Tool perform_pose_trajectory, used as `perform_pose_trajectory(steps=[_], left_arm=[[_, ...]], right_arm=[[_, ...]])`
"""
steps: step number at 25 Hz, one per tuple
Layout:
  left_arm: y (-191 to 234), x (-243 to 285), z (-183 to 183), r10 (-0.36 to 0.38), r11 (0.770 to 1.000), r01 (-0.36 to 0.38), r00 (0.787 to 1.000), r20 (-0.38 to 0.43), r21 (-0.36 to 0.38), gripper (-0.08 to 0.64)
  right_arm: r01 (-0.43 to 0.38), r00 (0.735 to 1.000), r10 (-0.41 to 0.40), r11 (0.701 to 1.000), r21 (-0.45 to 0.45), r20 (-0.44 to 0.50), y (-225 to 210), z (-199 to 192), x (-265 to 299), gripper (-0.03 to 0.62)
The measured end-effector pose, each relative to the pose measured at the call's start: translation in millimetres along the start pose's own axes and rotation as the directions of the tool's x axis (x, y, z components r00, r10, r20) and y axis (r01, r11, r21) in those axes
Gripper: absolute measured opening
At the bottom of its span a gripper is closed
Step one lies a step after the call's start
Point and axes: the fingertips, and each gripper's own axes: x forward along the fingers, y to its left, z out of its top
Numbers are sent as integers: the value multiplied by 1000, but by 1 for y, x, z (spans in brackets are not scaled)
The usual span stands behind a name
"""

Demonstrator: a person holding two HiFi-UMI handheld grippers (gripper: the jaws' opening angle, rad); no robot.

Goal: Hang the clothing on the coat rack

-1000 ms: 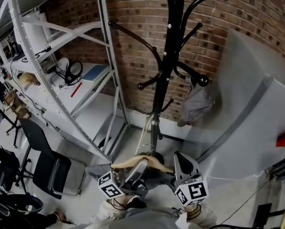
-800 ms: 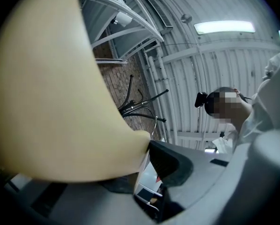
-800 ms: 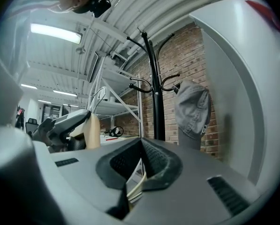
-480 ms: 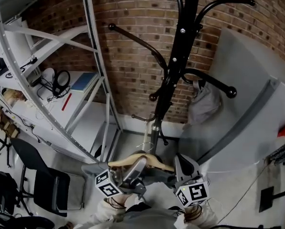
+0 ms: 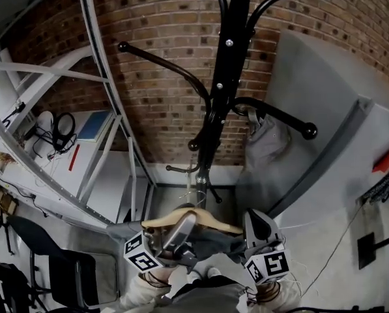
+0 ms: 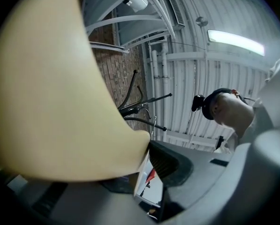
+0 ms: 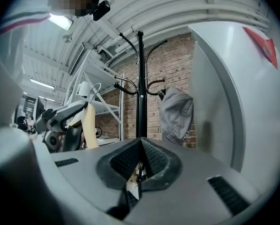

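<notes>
- As the head view looked steeply down, a black coat rack (image 5: 230, 77) stood in front of a brick wall (image 5: 161, 18), with metal shelving (image 5: 109, 96) to its left.
- A pale grey garment (image 5: 266, 145) was already hanging from one of the rack's right-hand arms, on the far side of the pole.
- Near the person's body, low in the view, a wooden hanger (image 5: 181, 219) lay across both tools, and the dark clothing (image 5: 214, 243) was draped beneath it, well below the rack's arms.
- The left gripper (image 5: 180, 230) had its jaws closed tight on the hanger's wooden shoulder, which filled most of the left gripper view.
- The hanger's thin wire hook (image 6: 153, 127) rose free above the wood and was not caught on anything.
- The right gripper (image 7: 140, 153) had its jaws drawn together until the pads met. Only a small metallic bit showed in the slit below them, and it could not be made out whether fabric was pinched there. In the head view its tip lay at the right end of the dark clothing.
- The step in hand appeared to be carrying the loaded hanger up to the rack; hanging was not yet done.
- The next move would likely call for lifting the hanger high, choosing a free arm such as the long left arm (image 5: 165, 67), and passing the hook over its knobbed end while keeping the clothing level.
</notes>
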Motion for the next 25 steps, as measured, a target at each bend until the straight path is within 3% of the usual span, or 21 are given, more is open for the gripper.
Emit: perform_pose_trajectory(steps=[10, 17, 25], left_arm=[[10, 31, 20, -27, 1000, 28, 999, 28, -6, 104], [16, 58, 41, -59, 998, 59, 998, 33, 15, 104], [37, 78, 49, -68, 997, 68, 997, 21, 27, 104]], right_arm=[[28, 999, -27, 999, -22, 41, -28, 19, 20, 21], [78, 991, -70, 994, -72, 113, -45, 53, 27, 21], [74, 987, -59, 993, -94, 151, -45, 69, 41, 21]])
